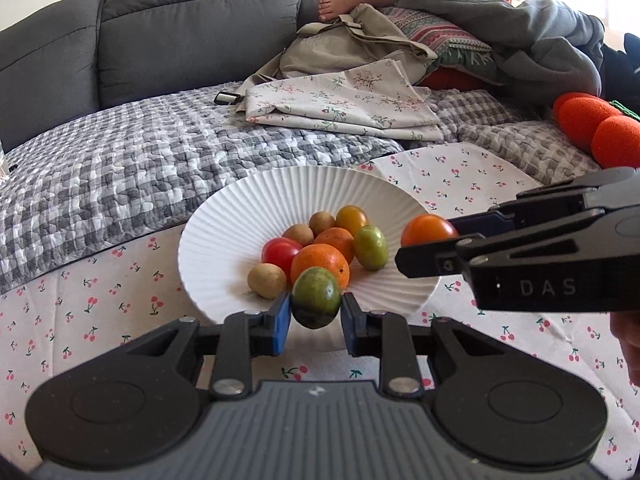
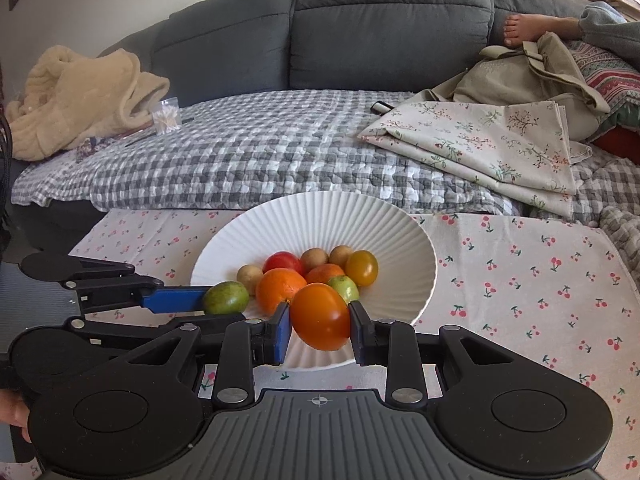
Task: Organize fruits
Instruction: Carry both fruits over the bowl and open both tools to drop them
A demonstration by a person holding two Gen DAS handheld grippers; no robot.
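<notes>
A white ribbed plate point(image 1: 224, 216) point(image 2: 320, 216) on a cherry-print cloth point(image 1: 100, 312) point(image 2: 520, 280) holds several fruits: oranges point(image 1: 320, 264), a red tomato point(image 1: 280, 252), small brown fruits and a green one point(image 1: 371, 247). My left gripper point(image 1: 316, 312) point(image 2: 216, 302) is shut on a green fruit point(image 1: 316, 296) point(image 2: 226, 297) above the plate's near rim. My right gripper point(image 2: 320, 330) point(image 1: 428, 240) is shut on an orange tomato point(image 2: 320, 316) point(image 1: 428, 230), held over the plate's right rim.
Behind the plate lies a grey checked quilt point(image 1: 120, 168) on a grey sofa point(image 2: 360, 24). Folded floral cloth point(image 1: 340, 100), a beige bag point(image 2: 528, 76) and a person's bare foot point(image 2: 528, 28) are at the back right. A cream blanket point(image 2: 80, 96) lies back left; orange cushions point(image 1: 592, 124) sit right.
</notes>
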